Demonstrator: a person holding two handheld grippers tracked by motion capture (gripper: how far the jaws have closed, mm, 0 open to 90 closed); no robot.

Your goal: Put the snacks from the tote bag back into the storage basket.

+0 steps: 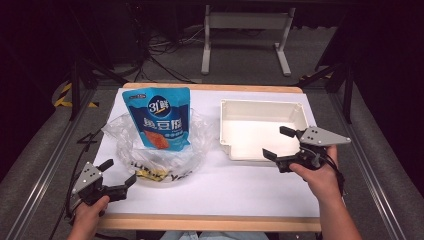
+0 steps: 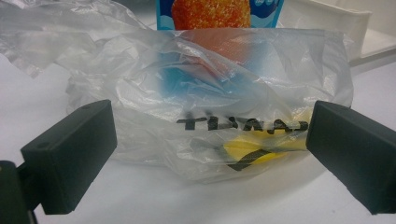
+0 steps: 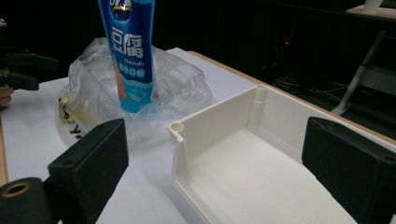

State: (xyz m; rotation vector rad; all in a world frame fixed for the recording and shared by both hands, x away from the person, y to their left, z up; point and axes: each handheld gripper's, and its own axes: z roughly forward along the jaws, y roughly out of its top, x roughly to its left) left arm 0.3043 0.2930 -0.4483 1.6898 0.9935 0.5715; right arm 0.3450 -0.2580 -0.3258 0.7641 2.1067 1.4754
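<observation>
Both pairs of tongs stand with jaws apart and nothing between them. Closest to the left gripper [image 1: 119, 176], just ahead of its spread jaws, lies the clear plastic bag [image 2: 210, 107], crumpled on the white table [image 1: 240, 192] with black lettering and something yellow low in its front fold. Thin film like this looks very light, soft and slippery; it should collapse under a pinch, so the better hold is probably a bunched fold at the near rim, not a flat face. Beyond that fold, standing inside the bag, is the blue snack pouch [image 1: 159, 117], upright and taller than the bag; it seems light, somewhat stiffer, and likely to topple if the film is tugged. The right gripper [image 1: 281, 144] hovers at the near edge of the white tray [image 3: 224, 140], whose stiff walls rise between its jaws. Open tabletop runs between bag and tray, giving room to move; the table's wooden edge [image 1: 210, 222] sits close behind both hands.
</observation>
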